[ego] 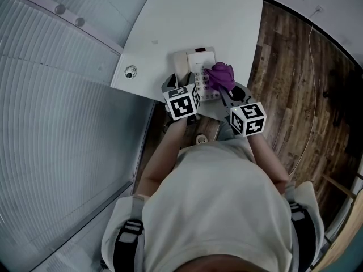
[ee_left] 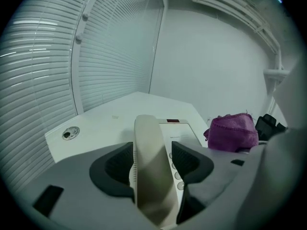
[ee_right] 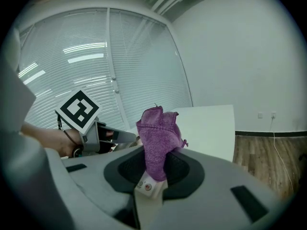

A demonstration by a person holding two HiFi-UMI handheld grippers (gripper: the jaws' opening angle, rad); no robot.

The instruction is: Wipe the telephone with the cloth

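On the white desk (ego: 187, 21), the left gripper (ee_left: 152, 163) has its jaws wide open around the telephone (ego: 195, 61) handset (ee_left: 147, 147), and the right gripper (ee_right: 156, 169) jaws squeeze the purple cloth (ee_right: 158, 133) just over the buttons.

— Anything legible here?
— No. The telephone (ee_left: 184, 128) has a line of small print below its red window (ee_left: 172, 120), too small to read.
— The cubes?
— Each marker cube (ego: 182, 103) shows only black-and-white square patterns, no letters. The round disc (ee_left: 71, 133) on the desk (ee_left: 115, 114) is blurred.
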